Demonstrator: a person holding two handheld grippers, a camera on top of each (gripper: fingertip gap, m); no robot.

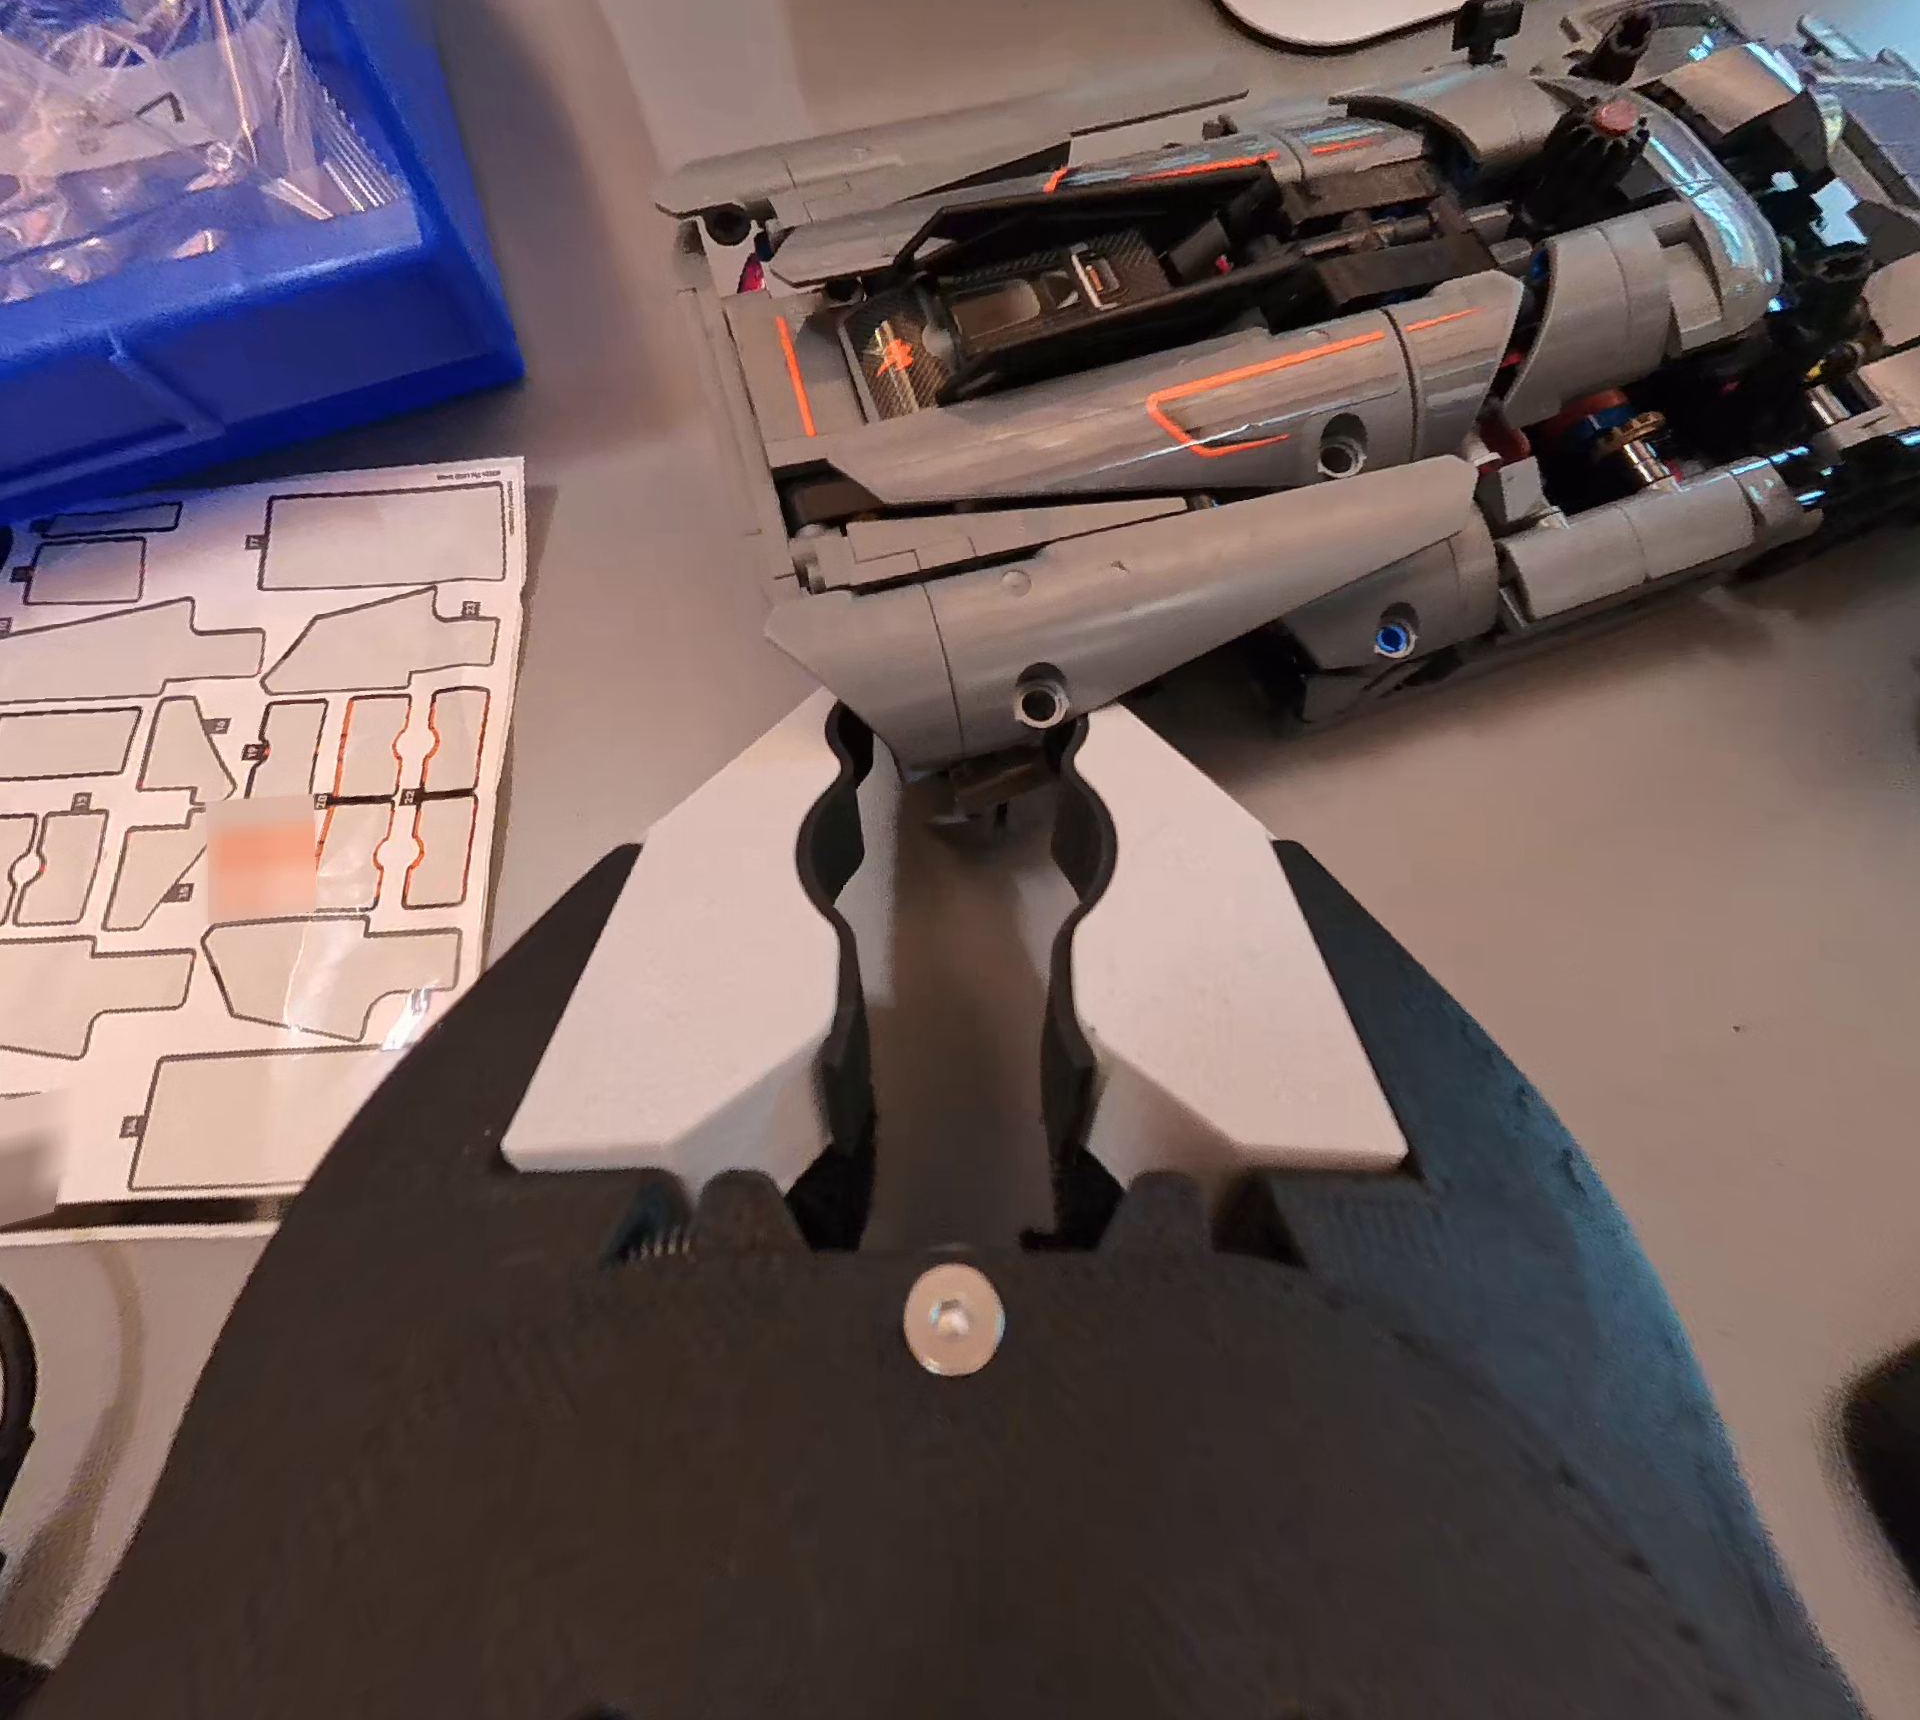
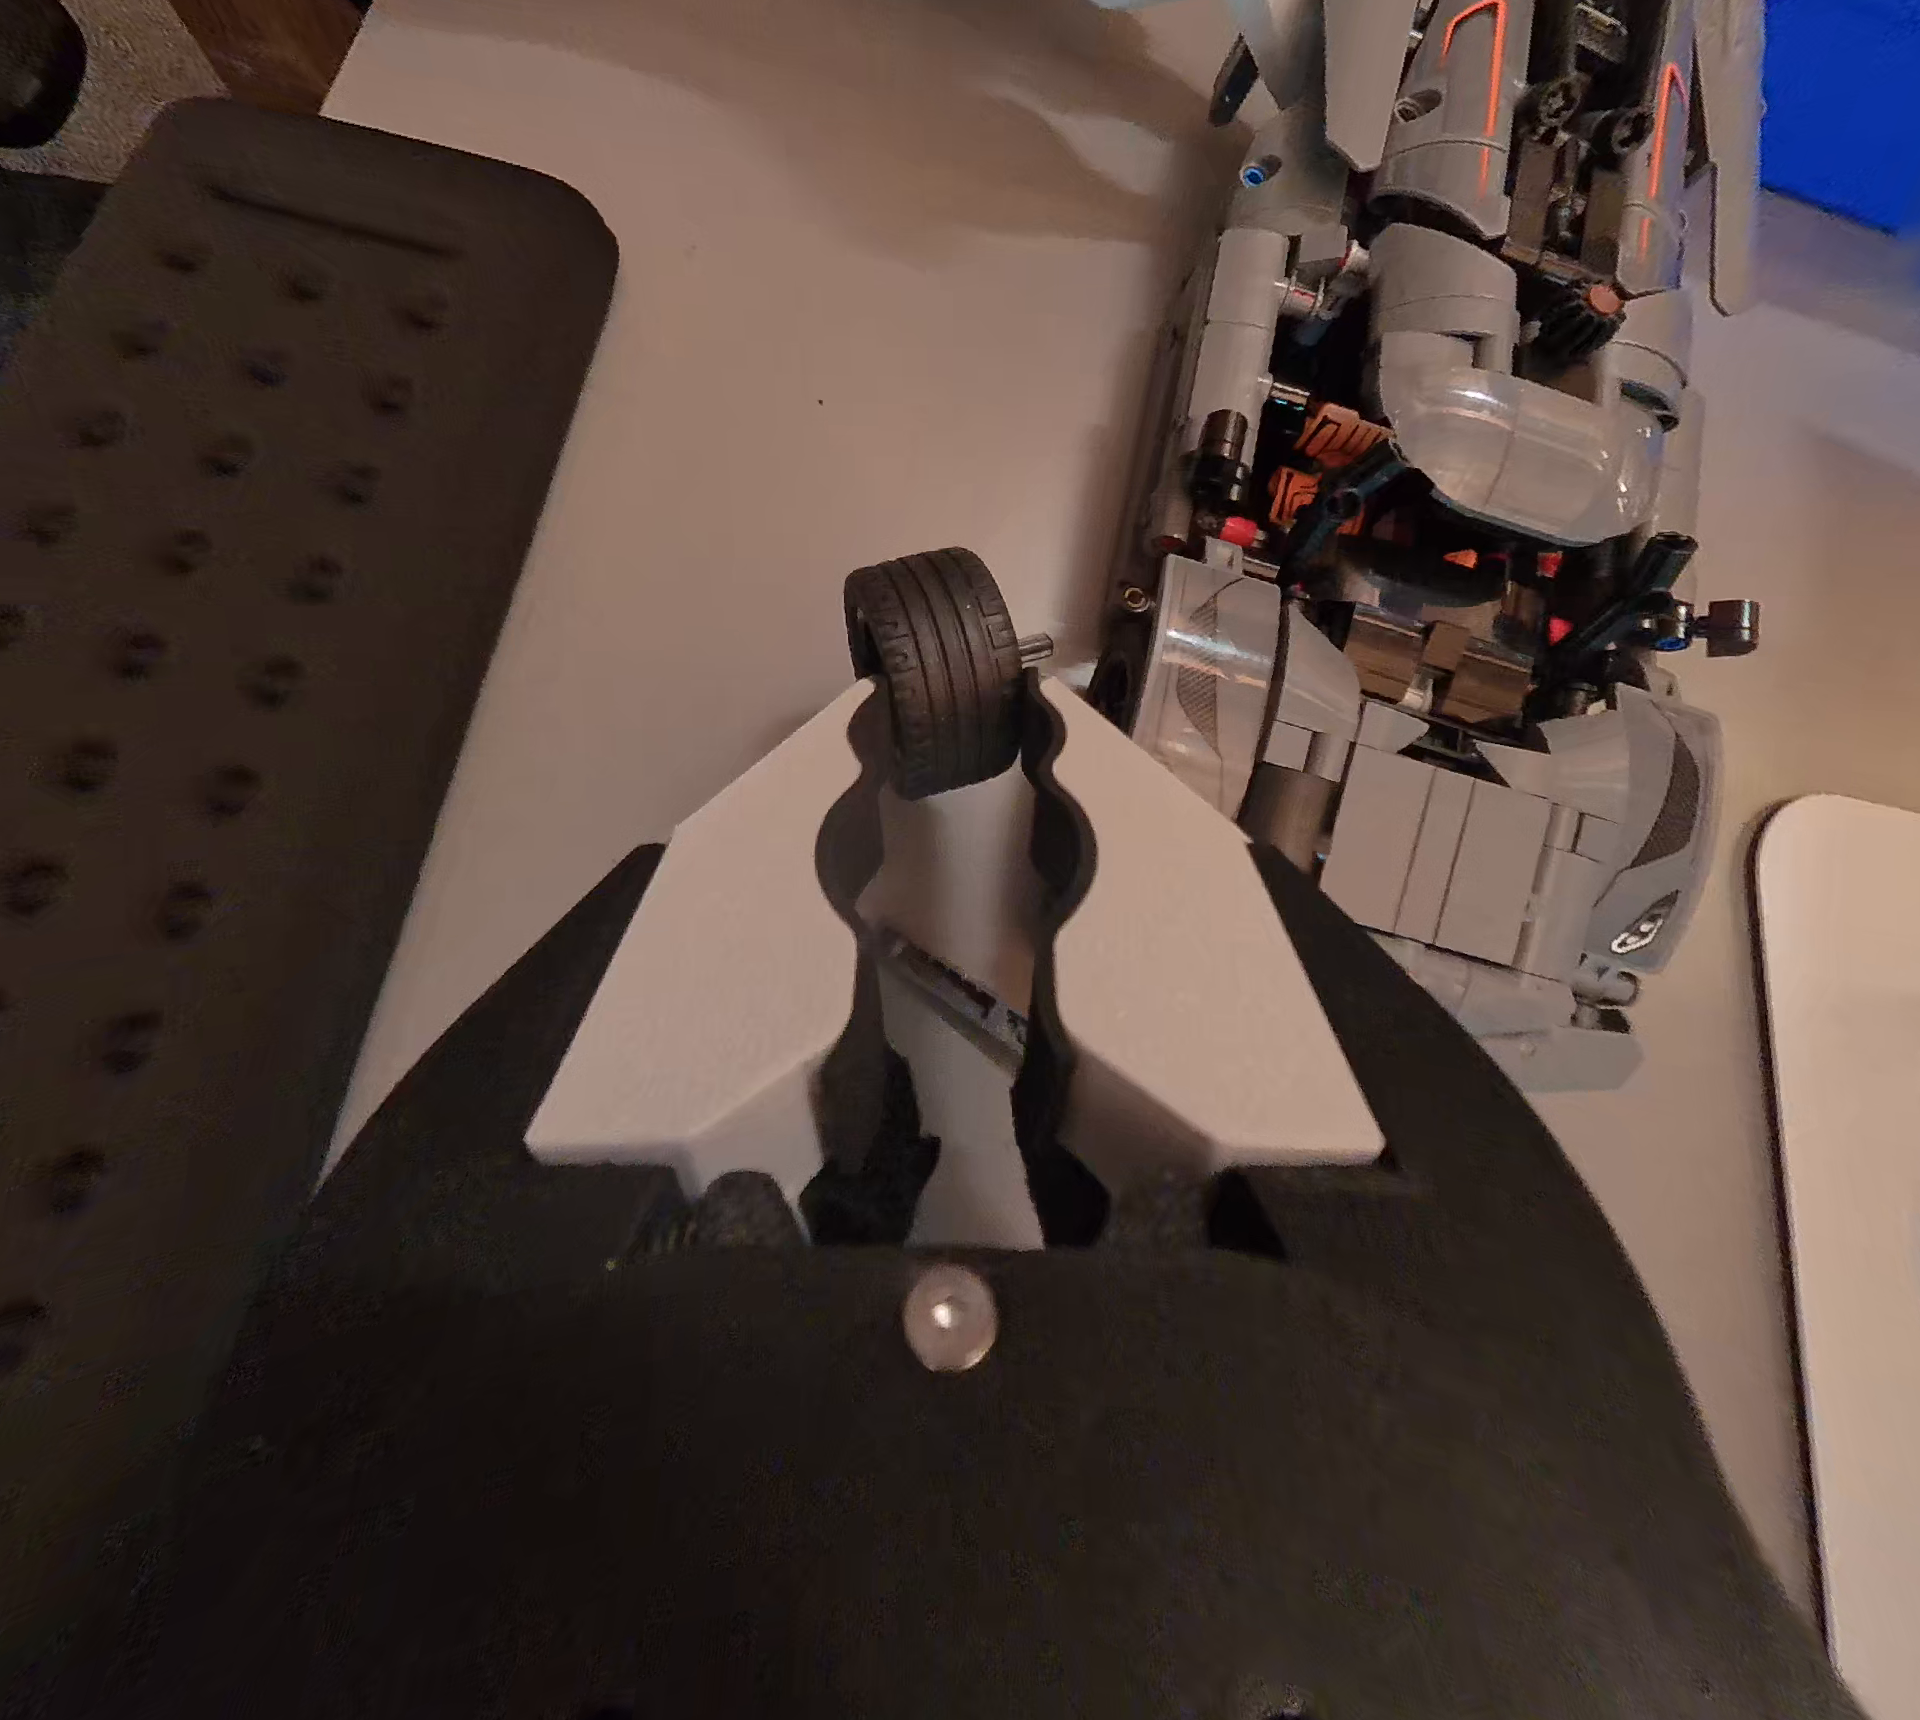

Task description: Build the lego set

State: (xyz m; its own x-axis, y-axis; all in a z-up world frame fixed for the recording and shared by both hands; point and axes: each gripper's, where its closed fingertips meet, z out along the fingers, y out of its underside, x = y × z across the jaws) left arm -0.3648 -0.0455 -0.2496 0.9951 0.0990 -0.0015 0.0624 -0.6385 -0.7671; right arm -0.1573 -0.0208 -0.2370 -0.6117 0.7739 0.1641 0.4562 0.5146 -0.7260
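Left gripper (image 1: 956,740) fingers (image 1: 748,797) clamp grey lego car (image 1: 1195,423) rear corner; sticker sheet (image 1: 249,829), blue bin (image 1: 260,216) left.

Markings seen, wording not transcribed. Sticker sheet (image 1: 249,829), 9 o'clock in left wrist view: small number tags beside the decal outlines, a tiny print line at its top right corner, too small to read. Car (image 2: 1455,527), 2 o'clock in right wrist view: small emblem on the near grey panel, not legible.
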